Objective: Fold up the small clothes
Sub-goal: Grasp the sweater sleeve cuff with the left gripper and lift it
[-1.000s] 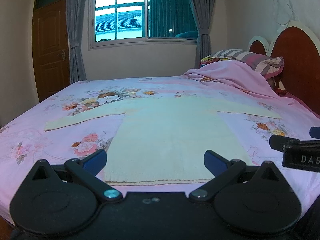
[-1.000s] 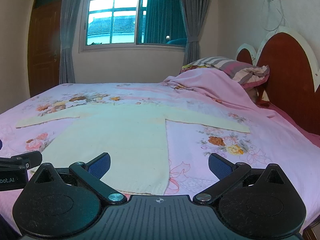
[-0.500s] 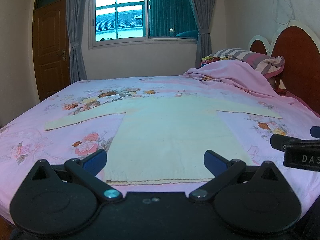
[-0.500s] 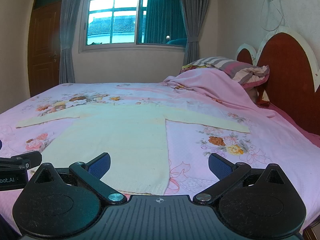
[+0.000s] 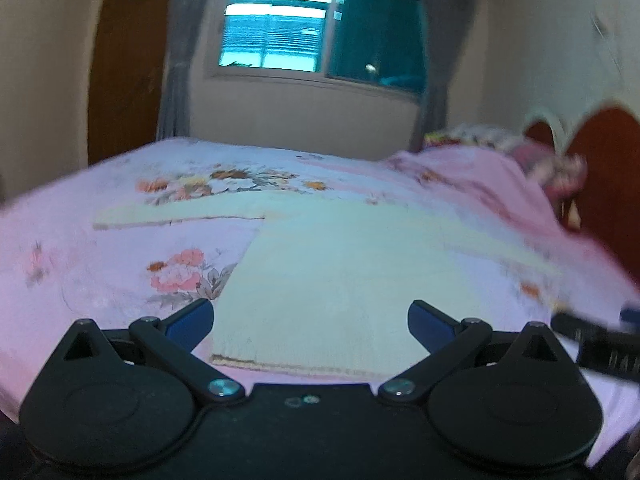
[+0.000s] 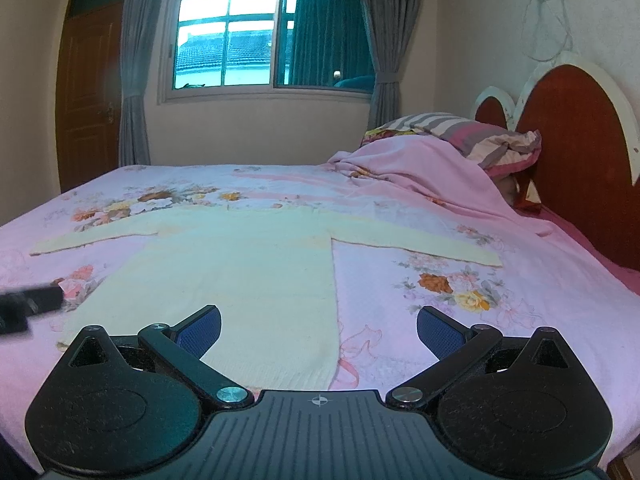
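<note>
A pale yellow long-sleeved sweater (image 5: 340, 272) lies flat on the pink floral bedsheet (image 5: 120, 252), sleeves spread to both sides, hem toward me. It also shows in the right wrist view (image 6: 248, 264). My left gripper (image 5: 310, 320) is open and empty, held above the hem's left part. My right gripper (image 6: 318, 326) is open and empty, above the hem's right corner. The left wrist view is blurred. Each gripper shows at the edge of the other's view.
A crumpled pink blanket (image 6: 420, 176) and striped pillows (image 6: 472, 132) lie by the red headboard (image 6: 576, 152) on the right. A window (image 6: 264, 36), grey curtains and a brown door (image 6: 88, 92) stand on the far wall.
My left gripper has moved and turned leftward, blurring its view; the sweater's left sleeve now sits nearer its centre. The right gripper has barely moved. The sweater lies as before.
</note>
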The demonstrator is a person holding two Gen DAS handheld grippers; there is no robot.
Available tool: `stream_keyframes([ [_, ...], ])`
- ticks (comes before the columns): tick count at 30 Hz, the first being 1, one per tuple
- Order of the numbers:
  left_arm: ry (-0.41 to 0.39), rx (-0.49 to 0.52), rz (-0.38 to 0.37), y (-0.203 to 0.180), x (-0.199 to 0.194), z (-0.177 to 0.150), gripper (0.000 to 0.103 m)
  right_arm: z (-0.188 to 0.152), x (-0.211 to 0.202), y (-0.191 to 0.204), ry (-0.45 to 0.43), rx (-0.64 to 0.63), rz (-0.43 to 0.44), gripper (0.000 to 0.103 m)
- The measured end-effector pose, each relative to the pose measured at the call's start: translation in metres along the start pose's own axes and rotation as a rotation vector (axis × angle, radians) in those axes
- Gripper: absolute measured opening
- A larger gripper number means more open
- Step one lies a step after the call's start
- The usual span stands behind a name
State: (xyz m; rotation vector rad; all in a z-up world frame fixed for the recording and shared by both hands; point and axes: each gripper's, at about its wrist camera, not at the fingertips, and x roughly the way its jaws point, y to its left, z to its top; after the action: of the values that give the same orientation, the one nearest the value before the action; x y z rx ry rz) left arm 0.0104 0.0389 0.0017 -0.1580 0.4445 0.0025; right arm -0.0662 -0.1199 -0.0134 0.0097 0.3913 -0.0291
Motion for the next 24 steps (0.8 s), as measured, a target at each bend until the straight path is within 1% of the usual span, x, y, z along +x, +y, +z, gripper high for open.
stream_keyframes([
  [1, 0.016, -0.033, 0.004, 0.009, 0.007, 0.004, 0.103, 0.002, 0.005, 0.0, -0.002, -0.008, -0.002, 0.103],
  [3, 0.041, -0.062, 0.01, 0.024, 0.025, 0.012, 0.103, 0.009, 0.017, -0.002, -0.008, -0.012, -0.012, 0.103],
  [4, 0.03, -0.067, 0.013, 0.033, 0.033, 0.017, 0.103, 0.015, 0.025, -0.003, -0.017, -0.013, -0.017, 0.103],
  [6, 0.02, -0.076, 0.043, 0.052, 0.053, 0.028, 0.103, 0.025, 0.04, -0.006, -0.035, -0.028, -0.034, 0.103],
  [7, 0.006, -0.085, 0.044, 0.063, 0.063, 0.034, 0.103, 0.031, 0.049, -0.009, -0.042, -0.035, -0.044, 0.103],
  [9, -0.037, -0.129, 0.071, 0.09, 0.089, 0.044, 0.102, 0.043, 0.07, -0.015, -0.067, -0.045, -0.064, 0.103],
  [11, -0.052, -0.181, 0.092, 0.123, 0.122, 0.054, 0.101, 0.053, 0.094, -0.022, -0.084, -0.045, -0.078, 0.103],
  [12, -0.049, -0.207, 0.115, 0.142, 0.143, 0.061, 0.1, 0.058, 0.105, -0.027, -0.097, -0.041, -0.084, 0.103],
  [13, -0.034, -0.241, 0.108, 0.161, 0.161, 0.066, 0.099, 0.061, 0.12, -0.031, -0.107, -0.04, -0.091, 0.103],
  [15, -0.001, -0.35, 0.084, 0.203, 0.2, 0.076, 0.087, 0.067, 0.147, -0.04, -0.094, -0.05, -0.123, 0.103],
  [16, 0.006, -0.396, 0.09, 0.224, 0.219, 0.079, 0.076, 0.068, 0.16, -0.043, -0.089, -0.051, -0.141, 0.103],
  [17, 0.014, -0.43, 0.118, 0.243, 0.236, 0.082, 0.075, 0.069, 0.172, -0.047, -0.085, -0.049, -0.152, 0.103],
  [18, 0.019, -0.463, 0.137, 0.264, 0.256, 0.084, 0.075, 0.068, 0.185, -0.051, -0.079, -0.048, -0.162, 0.103],
  [19, 0.031, -0.497, 0.158, 0.282, 0.273, 0.086, 0.078, 0.067, 0.198, -0.054, -0.069, -0.05, -0.176, 0.103],
  [20, 0.042, -0.547, 0.177, 0.3, 0.288, 0.084, 0.085, 0.066, 0.215, -0.057, -0.048, -0.056, -0.2, 0.103],
  [22, 0.051, -0.68, 0.197, 0.339, 0.315, 0.078, 0.094, 0.062, 0.24, -0.067, -0.007, -0.05, -0.238, 0.103],
  [23, 0.037, -0.749, 0.18, 0.355, 0.324, 0.074, 0.096, 0.061, 0.25, -0.071, 0.004, -0.04, -0.246, 0.103],
  [24, 0.0, -0.799, 0.155, 0.368, 0.329, 0.073, 0.098, 0.06, 0.26, -0.076, 0.014, -0.03, -0.256, 0.103],
])
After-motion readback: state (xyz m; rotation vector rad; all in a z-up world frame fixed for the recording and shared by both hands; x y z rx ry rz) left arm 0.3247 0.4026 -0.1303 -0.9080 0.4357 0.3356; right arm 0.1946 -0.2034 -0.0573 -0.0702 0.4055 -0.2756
